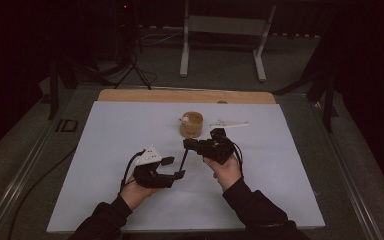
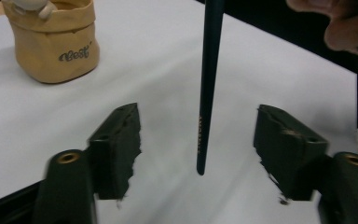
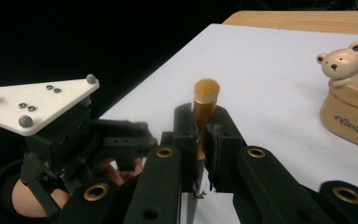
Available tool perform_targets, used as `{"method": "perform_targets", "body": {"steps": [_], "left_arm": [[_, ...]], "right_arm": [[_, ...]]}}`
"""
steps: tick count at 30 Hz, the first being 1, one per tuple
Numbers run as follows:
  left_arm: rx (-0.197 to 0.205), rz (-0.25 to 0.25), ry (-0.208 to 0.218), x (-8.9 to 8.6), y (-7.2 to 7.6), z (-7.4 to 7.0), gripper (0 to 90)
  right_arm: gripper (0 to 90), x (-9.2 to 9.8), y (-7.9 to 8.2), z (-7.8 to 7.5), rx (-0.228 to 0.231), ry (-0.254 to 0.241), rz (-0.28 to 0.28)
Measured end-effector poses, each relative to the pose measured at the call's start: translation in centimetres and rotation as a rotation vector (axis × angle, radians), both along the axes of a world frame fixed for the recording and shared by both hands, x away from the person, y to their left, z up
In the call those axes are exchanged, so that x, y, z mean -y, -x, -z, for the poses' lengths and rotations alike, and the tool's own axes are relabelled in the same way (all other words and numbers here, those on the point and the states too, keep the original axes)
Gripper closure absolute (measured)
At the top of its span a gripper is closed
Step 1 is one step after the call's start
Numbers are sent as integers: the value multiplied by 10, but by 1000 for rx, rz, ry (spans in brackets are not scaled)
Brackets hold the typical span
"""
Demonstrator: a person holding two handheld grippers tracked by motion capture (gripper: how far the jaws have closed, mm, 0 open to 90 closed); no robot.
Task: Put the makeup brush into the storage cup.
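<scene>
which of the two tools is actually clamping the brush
The right tool: its jaws are shut on the gold collar of the brush, near the bristles. The left tool stands open, its pads clear of the dark handle hanging between them.

White sheet spread over a wooden table

The table (image 1: 130,95) is covered by a white sheet (image 1: 130,200); a tan pouch (image 1: 191,125) with a bear figure is seen standing on it, a white tool (image 1: 228,124) laid just beside.
</scene>
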State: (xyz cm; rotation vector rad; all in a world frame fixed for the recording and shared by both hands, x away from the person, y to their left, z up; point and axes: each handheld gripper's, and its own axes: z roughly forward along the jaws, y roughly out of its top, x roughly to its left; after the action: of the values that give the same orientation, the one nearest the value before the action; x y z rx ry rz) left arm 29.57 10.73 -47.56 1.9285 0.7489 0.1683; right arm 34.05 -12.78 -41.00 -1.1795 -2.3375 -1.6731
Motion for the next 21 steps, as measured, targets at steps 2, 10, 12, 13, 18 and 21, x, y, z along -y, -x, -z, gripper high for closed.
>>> {"method": "perform_targets", "body": {"steps": [2,10,12,13,18,21], "left_arm": [[-5,-3,4,0,0,0,257],[-1,-10,23,-5,-2,0,148],[-4,-13,36,-6,-2,0,129],[-4,-7,40,-7,-3,0,127],[25,-2,6,-6,-2,1,47],[34,6,3,-5,-1,2,26]], "right_arm": [[835,1,0,0,8,7,-2],[835,9,-1,-5,55,28,-28],[835,10,-1,-6,69,38,-30],[835,11,-2,-7,76,43,-35],[835,14,-3,-11,100,73,-40],[835,18,-4,-14,112,93,-44]]}}
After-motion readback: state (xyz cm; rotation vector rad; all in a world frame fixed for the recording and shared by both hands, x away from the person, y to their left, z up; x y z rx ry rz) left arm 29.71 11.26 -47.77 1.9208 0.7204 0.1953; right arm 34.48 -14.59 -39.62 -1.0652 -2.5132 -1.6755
